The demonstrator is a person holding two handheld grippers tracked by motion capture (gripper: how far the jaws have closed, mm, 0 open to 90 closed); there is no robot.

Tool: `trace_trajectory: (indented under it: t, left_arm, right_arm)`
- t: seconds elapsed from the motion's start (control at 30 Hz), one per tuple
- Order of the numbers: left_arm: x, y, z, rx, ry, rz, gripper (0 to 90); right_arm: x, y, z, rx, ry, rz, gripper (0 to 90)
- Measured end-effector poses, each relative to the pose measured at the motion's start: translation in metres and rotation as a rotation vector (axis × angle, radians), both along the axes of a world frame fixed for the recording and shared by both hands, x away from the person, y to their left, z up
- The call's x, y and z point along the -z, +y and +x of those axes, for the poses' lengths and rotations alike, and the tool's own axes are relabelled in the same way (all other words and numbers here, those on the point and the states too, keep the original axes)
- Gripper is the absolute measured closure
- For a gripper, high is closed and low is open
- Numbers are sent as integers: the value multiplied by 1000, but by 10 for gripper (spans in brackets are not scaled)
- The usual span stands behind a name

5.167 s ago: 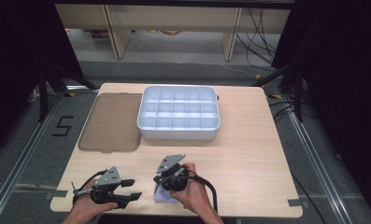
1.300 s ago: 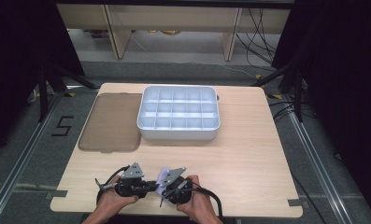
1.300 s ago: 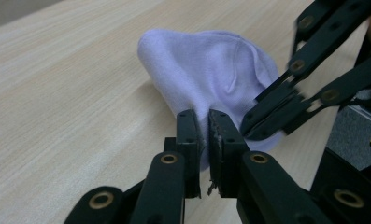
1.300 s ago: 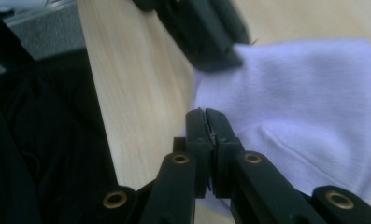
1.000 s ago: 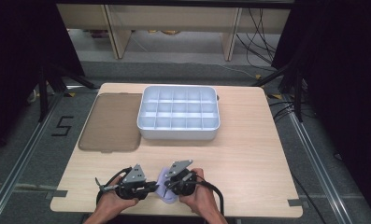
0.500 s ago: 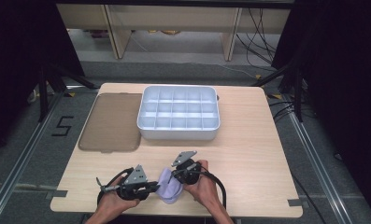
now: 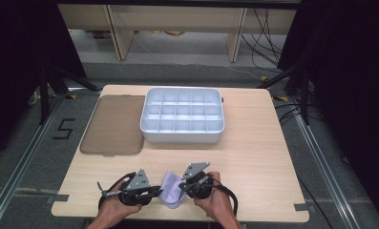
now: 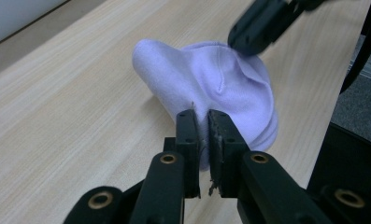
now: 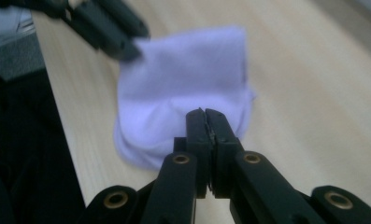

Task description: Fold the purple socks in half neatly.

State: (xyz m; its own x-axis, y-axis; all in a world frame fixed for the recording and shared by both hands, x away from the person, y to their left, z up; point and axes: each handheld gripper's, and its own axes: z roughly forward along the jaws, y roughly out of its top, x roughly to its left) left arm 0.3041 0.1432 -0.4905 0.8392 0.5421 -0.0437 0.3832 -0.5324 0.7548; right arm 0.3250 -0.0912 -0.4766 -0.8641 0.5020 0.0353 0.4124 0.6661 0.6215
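Near the tabletop's (image 7: 254, 157) front edge, a lilac sock (image 7: 170, 190) hangs between 2 grippers. Left gripper (image 8: 203, 122) pinches its one side, right gripper (image 9: 205, 122) the opposite, both equally near.

Black tongs (image 8: 203, 135) with brass-coloured pivot pins, grey three-cornered top plates, trailing black cables.

On the table (image 7: 254, 157), near its front edge, the left gripper (image 7: 151, 193) and right gripper (image 7: 184, 187) pinch a lilac cloth (image 7: 170, 190) between them. Farther back stands a white compartment tray (image 7: 182, 114), with a brown lid (image 7: 114, 124) just beside it.
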Motion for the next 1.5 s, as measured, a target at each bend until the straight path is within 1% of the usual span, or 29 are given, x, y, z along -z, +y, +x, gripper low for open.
trace_trajectory:
  t: [0.03, 0.07, 0.1, 0.13, 0.17, 0.23, 0.27, 0.37, 0.43, 0.47, 0.5, 0.7, 0.77, 0.8, 0.87, 0.9, 0.93, 0.97, 1.03, 1.07, 1.1, 1.13, 1.17, 1.2, 1.27, 1.33, 1.4, 1.47, 1.5]
  left_arm:
    - [-1, 0, -1, -5, -1, -4, 824]
    - [-2, 0, -1, 11, -16, 2, 824]
    - [-2, -2, -3, 2, -7, -22, 823]
    - [-3, -1, -3, 16, -16, 3, 823]
    - [-2, -4, -6, -3, -7, -36, 822]
    - [-5, -3, -6, 21, -26, -8, 822]
    - [-5, -6, -8, 28, -30, -36, 821]
    - [-7, -13, -12, 51, -41, -37, 821]
    - [-6, -18, -14, 60, -19, -50, 821]
    - [-6, -19, -14, 70, -31, -31, 821]
    - [-4, -22, -15, 73, -30, -50, 821]
    - [-2, -29, -15, 88, -15, -35, 818]
    - [0, -31, -14, 120, -24, -15, 818]
    - [2, -35, -16, 109, -13, -26, 818]
    - [4, -37, -15, 129, -19, 11, 819]
    - [6, -41, -15, 122, -6, -14, 818]
    - [7, -42, -14, 127, 2, 2, 818]
    - [8, -43, -13, 140, -12, 11, 819]
    - [10, -43, -12, 137, -9, 16, 820]
    - [11, -44, -13, 119, 9, -2, 820]
    - [10, -44, -13, 121, 8, 3, 820]
    - [10, -44, -12, 124, -1, 11, 820]
    - [10, -43, -11, 145, -13, 28, 820]
    - [11, -44, -12, 130, -10, 27, 818]
    - [10, -43, -11, 145, -14, 37, 818]
    - [11, -44, -12, 138, -11, 24, 818]
    - [11, -44, -13, 133, -6, 16, 818]
    - [10, -43, -11, 145, -15, 30, 818]
    - [11, -43, -12, 143, -10, 17, 816]
  right_arm:
    - [4, 1, 0, -9, 9, -12, 891]
    - [7, 3, 1, -13, 18, -29, 891]
    - [11, 5, 1, -4, 18, -41, 891]
    - [11, 6, 2, -19, 15, -45, 891]
    - [11, 7, 2, -13, 21, -42, 891]
    - [12, 9, 4, -22, 13, -40, 891]
    - [13, 10, 5, -21, 6, -36, 891]
    - [13, 12, 5, -19, 21, -34, 891]
    - [14, 12, 5, -19, 21, -31, 892]
    - [14, 12, 5, -14, 21, -25, 891]
    - [14, 11, 5, -15, 26, -24, 892]
    - [15, 8, 7, -12, 47, 1, 891]
    - [16, 7, 7, 3, 55, 20, 890]
    - [15, 5, 9, -9, 56, 17, 887]
    - [14, 3, 10, -8, 59, 22, 883]
    - [15, 4, 9, 7, 59, 33, 881]
    - [13, 3, 9, 5, 57, 19, 880]
    - [11, 3, 10, 6, 54, 22, 878]
    - [6, 0, 11, 28, 40, 52, 877]
    - [1, -2, 12, 39, 33, 52, 876]
    - [-3, -5, 13, 47, 26, 76, 876]
    - [-7, -7, 15, 42, -2, 102, 877]
    - [-13, -8, 14, 46, 5, 119, 876]
    - [-20, -7, 13, 53, -10, 160, 876]
    - [-24, -7, 14, 30, -11, 150, 876]
    - [-25, -1, 15, 15, -13, 168, 876]
    - [-23, 6, 16, -7, 10, 163, 877]
    - [-19, 13, 17, -16, 25, 159, 877]
    - [-17, 16, 18, -27, 35, 147, 877]
